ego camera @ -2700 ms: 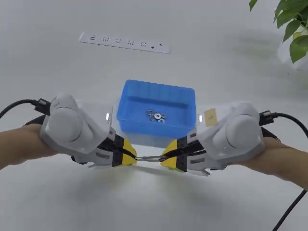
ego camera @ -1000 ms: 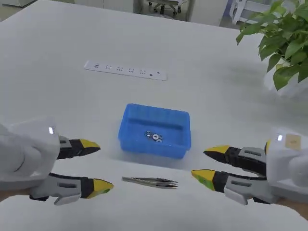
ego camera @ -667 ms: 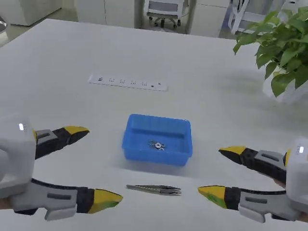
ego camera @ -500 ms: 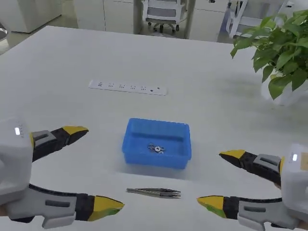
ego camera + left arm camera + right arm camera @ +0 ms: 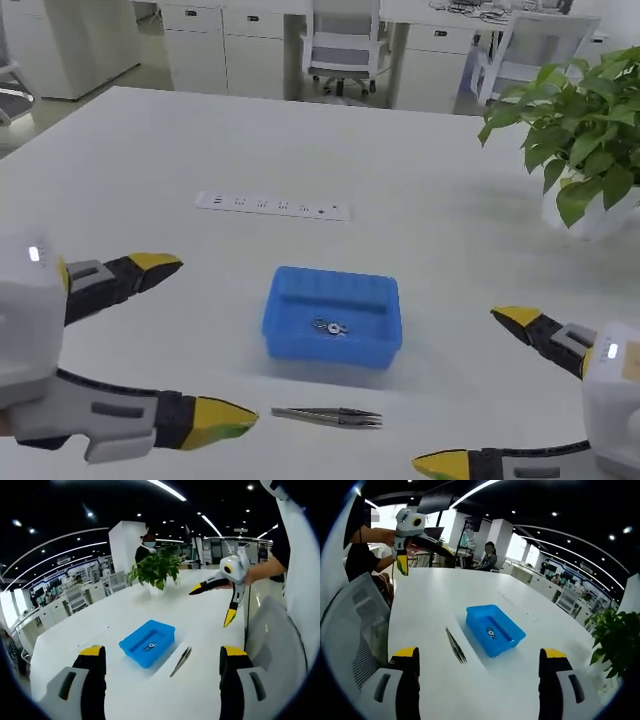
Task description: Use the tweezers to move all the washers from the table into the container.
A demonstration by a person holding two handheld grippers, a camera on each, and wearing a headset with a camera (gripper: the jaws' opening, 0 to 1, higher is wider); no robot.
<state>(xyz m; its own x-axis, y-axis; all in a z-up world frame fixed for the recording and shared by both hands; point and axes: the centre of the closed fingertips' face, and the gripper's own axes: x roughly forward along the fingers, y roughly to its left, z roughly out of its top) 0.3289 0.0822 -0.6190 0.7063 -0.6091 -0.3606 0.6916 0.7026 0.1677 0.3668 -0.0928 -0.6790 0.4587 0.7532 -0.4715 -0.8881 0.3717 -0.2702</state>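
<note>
Head view: the tweezers (image 5: 327,415) lie flat on the white table (image 5: 450,200), low in the frame and just below the blue container (image 5: 333,312), apart from it. Their long axis runs left to right across the frame, almost parallel to the container's near wall. The two arms look joined at the left end and slightly parted at the right end, so the tips seem to point right; the detail is small. A few washers (image 5: 328,326) sit together on the container floor.

At lower left, the left gripper (image 5: 215,340) has its yellow-tipped jaws spread wide and holds nothing. At lower right, the right gripper (image 5: 458,388) is also spread wide and empty. The tweezers lie between the two, touching neither.

Left gripper view: the tweezers slant from lower centre up to the right, beside the container's right side. Right gripper view: they lie left of the container, long axis roughly along its edge.

A power strip (image 5: 272,206) lies above the container, and a plant (image 5: 580,110) stands at the upper right.
</note>
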